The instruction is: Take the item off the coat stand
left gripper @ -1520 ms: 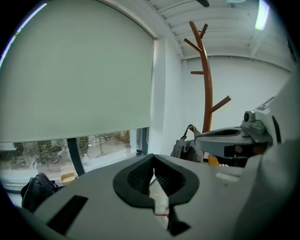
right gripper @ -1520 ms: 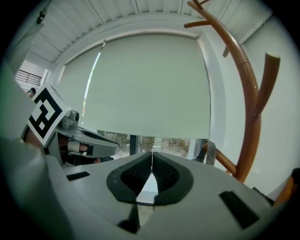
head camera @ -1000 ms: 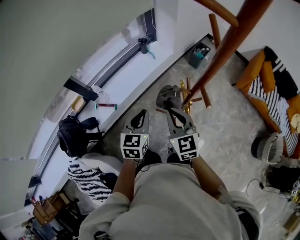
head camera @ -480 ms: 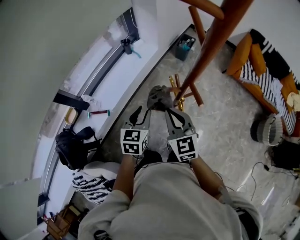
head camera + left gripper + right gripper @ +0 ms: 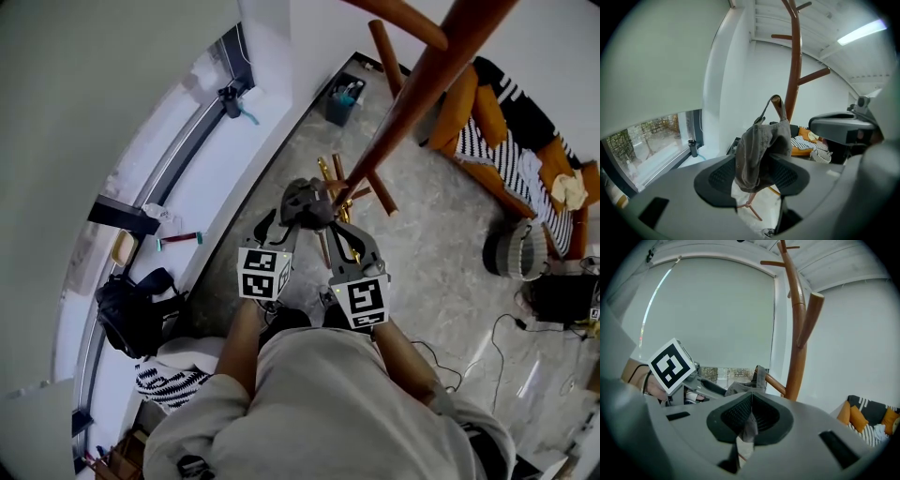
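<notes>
A grey cap (image 5: pixel 757 150) hangs by its strap on a low peg (image 5: pixel 776 100) of the brown wooden coat stand (image 5: pixel 412 103). My left gripper (image 5: pixel 756 180) is opening its jaws. The cap's crown hangs between the wide-apart pads, which no longer press it. My right gripper (image 5: pixel 750 420) is shut on a fold of the cap's fabric (image 5: pixel 749 426), close beside the peg (image 5: pixel 774 383). From the head view both grippers (image 5: pixel 270 227) (image 5: pixel 328 223) reach forward side by side to the cap (image 5: pixel 302 199) at the stand's lower pegs.
The stand's legs (image 5: pixel 339 187) spread on the marble floor. An orange sofa with striped cushions (image 5: pixel 487 122) and a woven basket (image 5: pixel 511 251) are at the right. A black backpack (image 5: pixel 129 309) sits at the left by the window sill, with a small bin (image 5: pixel 339 94) against the far wall.
My left gripper's jaws have gone from shut to wide apart around the cap. Both grippers have edged closer to the stand. The right gripper still grips the fabric.
</notes>
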`<action>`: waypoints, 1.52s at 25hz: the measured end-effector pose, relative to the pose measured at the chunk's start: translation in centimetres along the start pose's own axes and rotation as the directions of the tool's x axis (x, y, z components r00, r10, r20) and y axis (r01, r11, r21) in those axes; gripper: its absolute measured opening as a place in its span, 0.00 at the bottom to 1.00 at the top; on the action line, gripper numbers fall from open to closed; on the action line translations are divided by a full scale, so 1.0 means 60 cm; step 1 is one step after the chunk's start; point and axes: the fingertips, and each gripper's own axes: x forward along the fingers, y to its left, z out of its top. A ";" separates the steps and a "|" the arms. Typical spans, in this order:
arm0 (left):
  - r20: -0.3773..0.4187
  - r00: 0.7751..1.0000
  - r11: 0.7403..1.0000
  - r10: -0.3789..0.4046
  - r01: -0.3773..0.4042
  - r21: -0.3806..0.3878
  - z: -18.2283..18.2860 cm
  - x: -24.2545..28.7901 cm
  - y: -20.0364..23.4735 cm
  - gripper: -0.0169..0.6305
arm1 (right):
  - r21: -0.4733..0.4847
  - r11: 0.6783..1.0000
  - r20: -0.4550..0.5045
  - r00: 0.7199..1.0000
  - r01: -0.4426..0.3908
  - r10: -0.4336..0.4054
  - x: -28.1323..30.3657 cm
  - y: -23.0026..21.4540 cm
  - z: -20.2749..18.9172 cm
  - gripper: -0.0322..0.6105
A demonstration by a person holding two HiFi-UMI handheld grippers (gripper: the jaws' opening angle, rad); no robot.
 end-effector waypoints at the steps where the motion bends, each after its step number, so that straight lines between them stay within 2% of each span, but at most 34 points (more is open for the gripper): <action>1: 0.001 1.000 1.000 -0.011 0.011 0.002 0.002 0.004 -0.001 0.35 | 0.001 1.000 -0.005 1.000 0.007 -0.007 0.000 -0.001 -0.001 0.06; 10: -0.007 0.996 0.996 -0.085 0.085 0.024 0.011 0.024 -0.018 0.34 | -0.010 0.999 -0.035 0.998 0.053 -0.054 -0.021 -0.014 -0.006 0.06; 14: 0.026 0.997 0.997 -0.069 0.067 0.047 0.027 0.013 -0.015 0.12 | -0.011 0.998 -0.024 0.998 0.054 -0.054 -0.020 -0.014 -0.003 0.06; 17: 0.048 0.998 0.998 -0.045 0.042 0.055 0.033 0.004 -0.015 0.07 | -0.017 0.999 -0.018 0.999 0.043 -0.044 -0.021 -0.010 -0.001 0.06; 32: 0.101 0.995 0.999 0.022 -0.027 0.046 0.059 -0.049 -0.013 0.07 | -0.048 0.998 0.013 0.999 -0.031 0.032 -0.017 0.012 0.019 0.06; 38: 0.134 0.987 0.995 0.088 -0.092 0.027 0.072 -0.085 0.009 0.07 | -0.060 0.994 0.026 0.996 -0.087 0.089 -0.007 0.034 0.028 0.06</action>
